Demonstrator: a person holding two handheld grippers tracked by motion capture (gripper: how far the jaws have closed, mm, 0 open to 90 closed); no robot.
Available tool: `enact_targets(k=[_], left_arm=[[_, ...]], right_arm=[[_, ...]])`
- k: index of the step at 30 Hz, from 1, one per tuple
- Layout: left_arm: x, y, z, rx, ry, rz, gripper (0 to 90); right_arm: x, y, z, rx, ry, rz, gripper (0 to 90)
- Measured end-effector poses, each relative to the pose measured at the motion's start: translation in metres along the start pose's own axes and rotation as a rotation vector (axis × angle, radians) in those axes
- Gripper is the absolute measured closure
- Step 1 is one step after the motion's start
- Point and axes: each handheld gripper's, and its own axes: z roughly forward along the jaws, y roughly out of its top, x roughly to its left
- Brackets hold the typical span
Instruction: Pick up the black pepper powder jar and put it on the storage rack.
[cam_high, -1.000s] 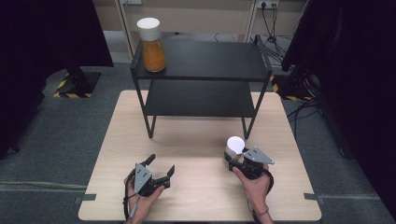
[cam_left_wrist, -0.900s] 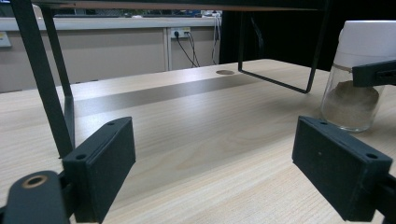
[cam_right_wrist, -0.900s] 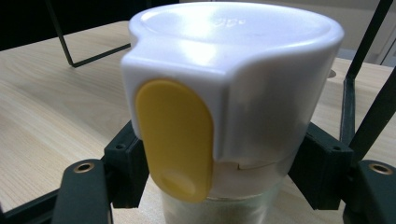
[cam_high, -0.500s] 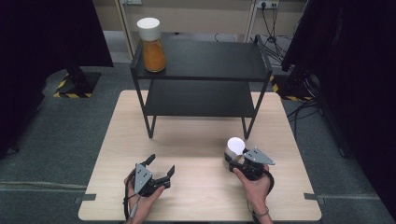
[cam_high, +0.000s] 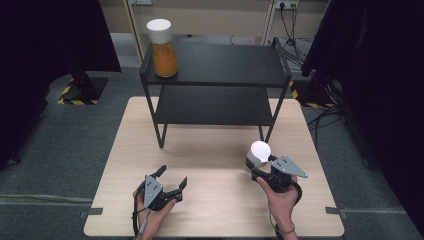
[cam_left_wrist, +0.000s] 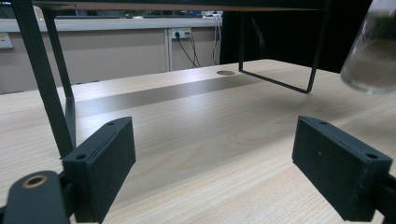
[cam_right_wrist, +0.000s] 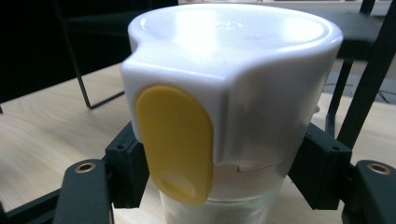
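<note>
The right gripper (cam_high: 256, 167) has its two black jaws clamped on a clear jar (cam_right_wrist: 224, 205), one pad pressing each side just under the jar's white lid (cam_right_wrist: 233, 70); in the right gripper view a yellow flip tab (cam_right_wrist: 175, 144) on that lid faces the camera. From above, the jar stands upright in the grip at the right front part of the light wooden table (cam_high: 210, 155), its white lid just in front of the right front leg of the black two-tier shelf (cam_high: 220, 65); in the left gripper view its glass base (cam_left_wrist: 371, 60) hangs clear of the tabletop. The left gripper (cam_high: 172, 182) rests low near the table's front edge, well apart from the right one, its jaws spread wide with nothing but bare wood between them. On the shelf's top tier, at its left end, stands a second jar (cam_high: 162, 50) with orange contents and a white lid
</note>
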Motion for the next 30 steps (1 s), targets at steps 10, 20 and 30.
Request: enact_targets(k=[10,20,30], left_arm=[[0.0,0.0,0.0,0.0,0.001,0.0,12.7],[0.0,0.0,0.0,-0.001,0.003,-0.001,12.7],[-0.001,-0.001,0.0,-0.003,0.006,-0.003,12.7]], right_arm=[[-0.002,0.022,-0.01,-0.05,-0.012,0.002,30.6],[-0.001,0.043,-0.015,-0.106,-0.031,0.006,30.6],[-0.004,0.071,-0.019,-0.146,-0.041,-0.013,30.6]])
